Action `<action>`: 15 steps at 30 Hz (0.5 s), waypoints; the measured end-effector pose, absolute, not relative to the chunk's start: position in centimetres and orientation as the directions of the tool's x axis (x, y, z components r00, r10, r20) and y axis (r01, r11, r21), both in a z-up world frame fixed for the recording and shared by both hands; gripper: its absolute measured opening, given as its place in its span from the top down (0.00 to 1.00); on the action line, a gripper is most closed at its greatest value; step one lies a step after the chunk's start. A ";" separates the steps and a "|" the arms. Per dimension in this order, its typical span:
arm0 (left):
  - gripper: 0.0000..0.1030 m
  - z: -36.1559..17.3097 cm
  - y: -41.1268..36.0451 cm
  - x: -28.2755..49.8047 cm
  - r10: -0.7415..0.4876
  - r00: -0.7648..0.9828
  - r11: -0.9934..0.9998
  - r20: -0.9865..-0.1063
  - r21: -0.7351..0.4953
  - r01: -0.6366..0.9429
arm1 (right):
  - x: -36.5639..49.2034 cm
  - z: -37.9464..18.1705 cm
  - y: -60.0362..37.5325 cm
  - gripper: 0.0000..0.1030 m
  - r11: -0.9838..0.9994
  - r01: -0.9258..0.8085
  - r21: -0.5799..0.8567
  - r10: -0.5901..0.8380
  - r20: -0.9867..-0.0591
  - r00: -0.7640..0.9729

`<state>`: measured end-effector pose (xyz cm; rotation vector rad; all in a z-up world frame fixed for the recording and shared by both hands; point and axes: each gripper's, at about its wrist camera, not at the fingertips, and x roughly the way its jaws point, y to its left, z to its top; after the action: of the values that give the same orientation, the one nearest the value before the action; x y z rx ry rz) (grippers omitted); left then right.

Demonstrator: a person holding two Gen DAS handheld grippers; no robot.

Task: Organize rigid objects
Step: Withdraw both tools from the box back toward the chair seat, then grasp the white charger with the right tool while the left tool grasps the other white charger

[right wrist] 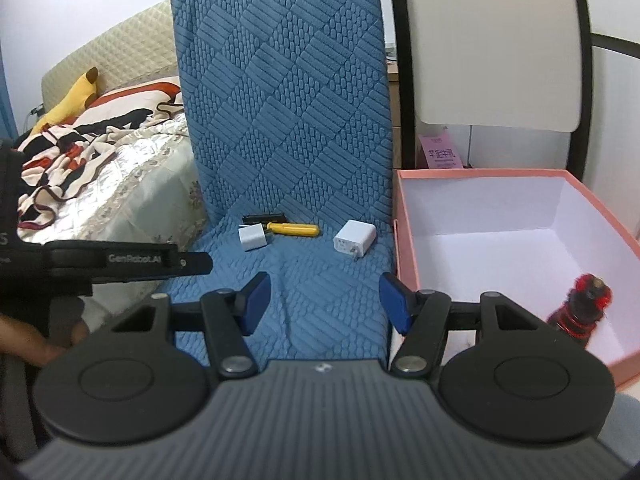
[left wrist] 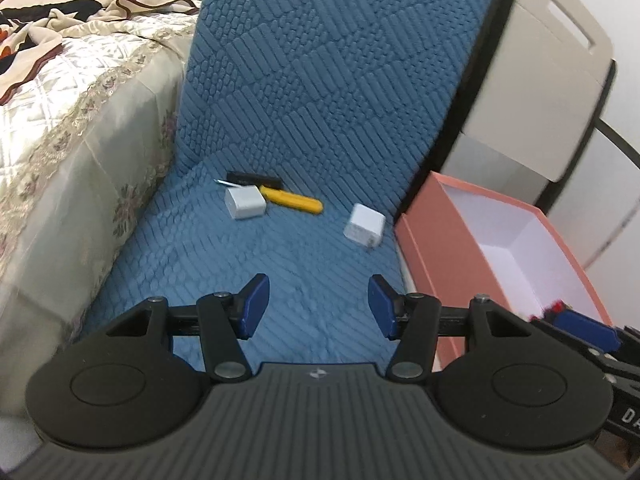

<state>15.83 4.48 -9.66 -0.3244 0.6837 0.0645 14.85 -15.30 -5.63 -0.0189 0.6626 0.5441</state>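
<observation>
- While both grippers' jaws are standing spread and empty — left gripper (left wrist: 319, 306), right gripper (right wrist: 325, 303) — two white chargers (right wrist: 355, 238) (right wrist: 253, 237) are lying left of the pink box (right wrist: 404, 236).
- Yellow tool (right wrist: 295, 229) is resting beside the farther charger — red object (right wrist: 580, 308) is sitting inside the box.

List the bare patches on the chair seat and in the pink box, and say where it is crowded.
Free: the front of the blue seat, before both chargers; the pink box floor apart from the red object. Crowded: the seat's back, where left charger, yellow tool and black item cluster.
</observation>
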 end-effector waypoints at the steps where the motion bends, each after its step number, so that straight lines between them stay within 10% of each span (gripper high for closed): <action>1: 0.41 -9.9 4.8 16.5 -0.038 0.777 0.948 -0.628 -0.268 -0.171 | 15.3 -5.8 -14.8 0.40 0.860 -0.488 0.148 0.473 -0.590 0.655; 6: 0.41 -11.2 6.4 19.5 -0.015 0.781 0.946 -0.625 -0.262 -0.192 | 16.8 -7.0 -12.2 0.18 0.846 -0.521 0.112 0.481 -0.581 0.657; 15: 0.41 -13.3 10.1 24.3 -0.010 0.761 0.921 -0.649 -0.302 -0.246 | 21.0 -8.6 -8.5 0.16 0.846 -0.527 0.086 0.463 -0.609 0.644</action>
<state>24.31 10.09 -13.28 -0.3870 0.6981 0.1322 20.97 -8.47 -8.62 -0.1018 0.6635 0.5648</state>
